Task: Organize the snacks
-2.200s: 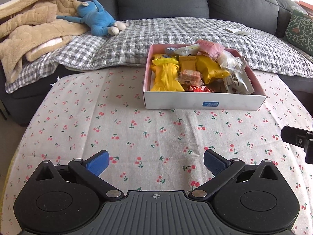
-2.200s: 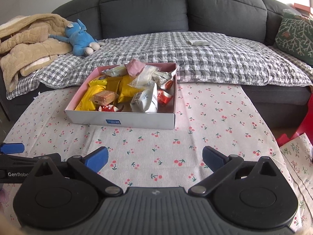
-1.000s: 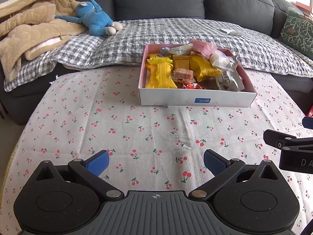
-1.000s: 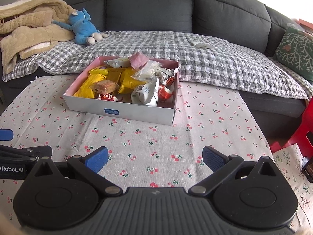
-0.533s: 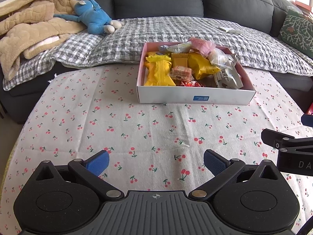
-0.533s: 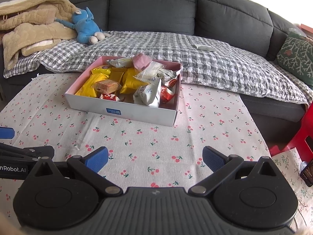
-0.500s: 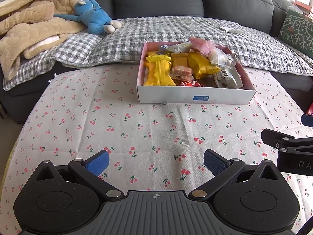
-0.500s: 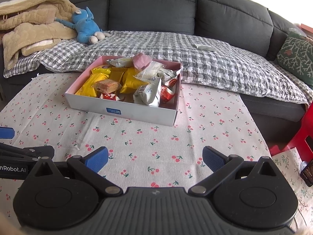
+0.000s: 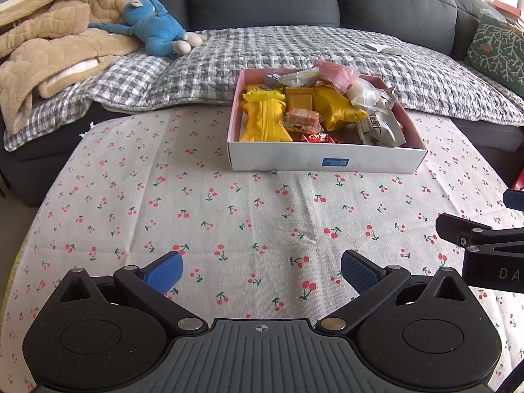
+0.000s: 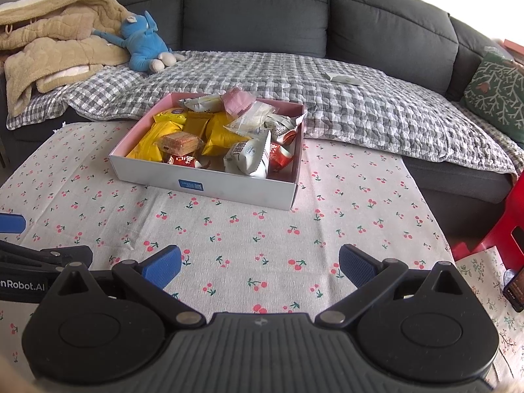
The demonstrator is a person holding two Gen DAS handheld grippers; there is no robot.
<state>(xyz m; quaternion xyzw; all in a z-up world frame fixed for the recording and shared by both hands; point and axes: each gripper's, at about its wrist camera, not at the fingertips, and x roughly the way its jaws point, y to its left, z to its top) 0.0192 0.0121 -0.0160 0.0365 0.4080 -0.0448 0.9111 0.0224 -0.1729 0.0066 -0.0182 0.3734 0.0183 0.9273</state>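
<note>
The snack box [image 9: 326, 160] is piled so full that the snacks at the bottom are hidden under the ones on top. The red wrapper [image 9: 316, 138] peeks out only a little behind the front wall. The words on the white packet [image 10: 249, 157] are too small to read. The right gripper [image 9: 484, 242] is cut off by the edge in the left view. The left gripper [image 10: 29, 262] is cut off in the right view. A dark thing [image 10: 514, 290] on the floor is cut off too.

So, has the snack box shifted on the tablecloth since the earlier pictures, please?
No. The box still sits at the table's far edge against the checked blanket; only the camera shifted.
</note>
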